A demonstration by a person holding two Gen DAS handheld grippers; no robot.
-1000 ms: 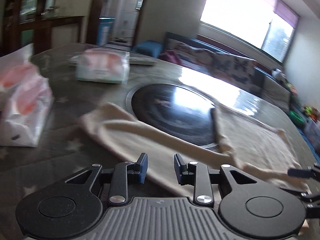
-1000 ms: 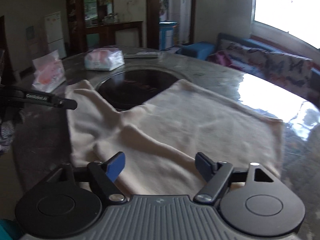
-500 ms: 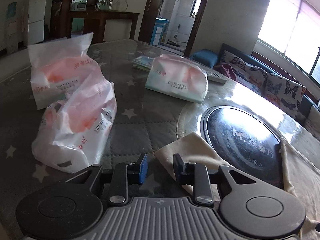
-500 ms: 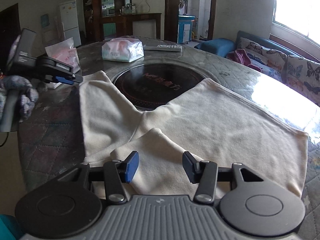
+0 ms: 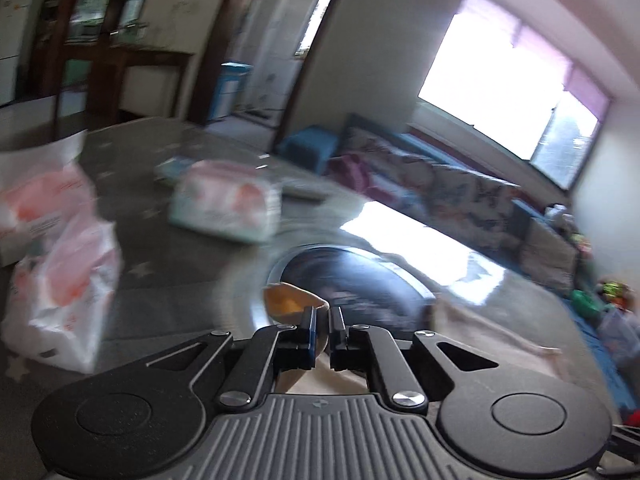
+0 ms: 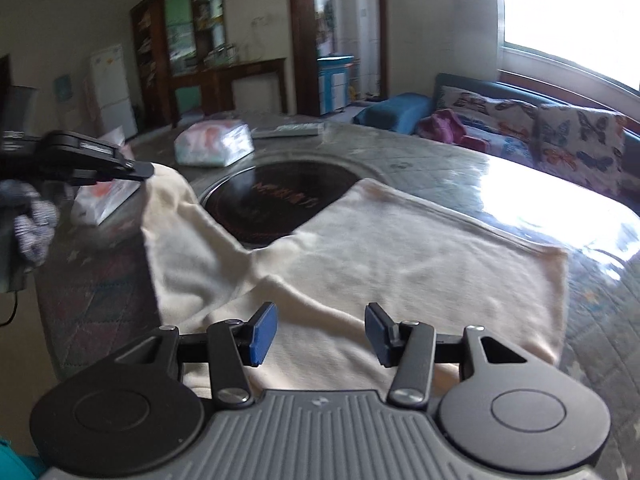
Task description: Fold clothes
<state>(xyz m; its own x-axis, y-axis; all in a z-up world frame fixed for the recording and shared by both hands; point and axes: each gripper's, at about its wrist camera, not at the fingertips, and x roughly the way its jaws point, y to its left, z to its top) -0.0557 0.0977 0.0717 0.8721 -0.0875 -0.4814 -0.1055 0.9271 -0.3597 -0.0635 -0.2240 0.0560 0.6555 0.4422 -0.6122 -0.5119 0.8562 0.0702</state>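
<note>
A cream garment (image 6: 400, 248) lies spread on the round table, partly over the black cooktop (image 6: 280, 196). In the right wrist view my left gripper (image 6: 146, 170), held by a gloved hand (image 6: 32, 224), is shut on the garment's far left corner and holds it raised off the table. The left wrist view is blurred; there the left gripper (image 5: 323, 328) pinches that corner (image 5: 288, 300), which glows orange against the light. My right gripper (image 6: 322, 332) hovers open over the garment's near edge, nothing between its fingers.
Soft tissue packs (image 5: 226, 200) (image 5: 64, 288) sit on the table's left and far side, one of them (image 6: 214, 144) beyond the cooktop next to a flat remote (image 6: 288, 130). A sofa (image 6: 540, 128) runs under the bright window to the right.
The left gripper has shut on the garment's corner and lifted it, swinging toward the cooktop. The right gripper's fingers have spread wider and stayed over the near edge.
</note>
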